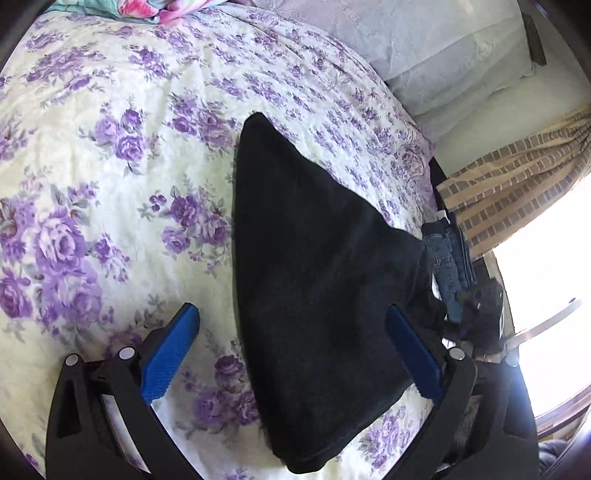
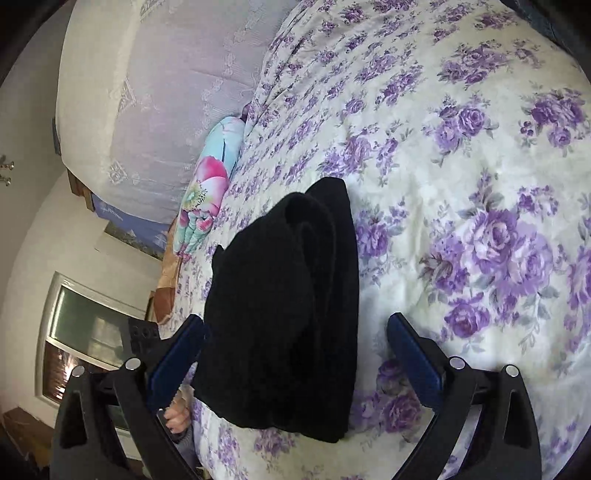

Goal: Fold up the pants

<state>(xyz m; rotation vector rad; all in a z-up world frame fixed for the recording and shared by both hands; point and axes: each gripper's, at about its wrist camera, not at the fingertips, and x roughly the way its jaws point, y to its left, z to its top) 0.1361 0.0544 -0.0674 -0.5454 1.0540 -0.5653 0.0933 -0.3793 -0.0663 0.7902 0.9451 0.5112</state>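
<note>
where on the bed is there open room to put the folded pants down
Widest free patch: the floral bedspread left of the black pants, running up to the bright flowered cloth. In the right wrist view the bedspread right of the pants is also bare. Crowded: the bed edge by the jeans and curtain. Both tongs, left and right, are open.

Setting is reading as a home bedroom: a bed is lying under a cream quilt (image 1: 122, 122) printed with purple roses, pale lace-covered pillows (image 2: 177, 92) are sitting at its head, a checked curtain (image 1: 517, 188) is hanging beside a bright window (image 1: 546, 314), and folded jeans (image 1: 448, 258) are resting at the bedside.
</note>
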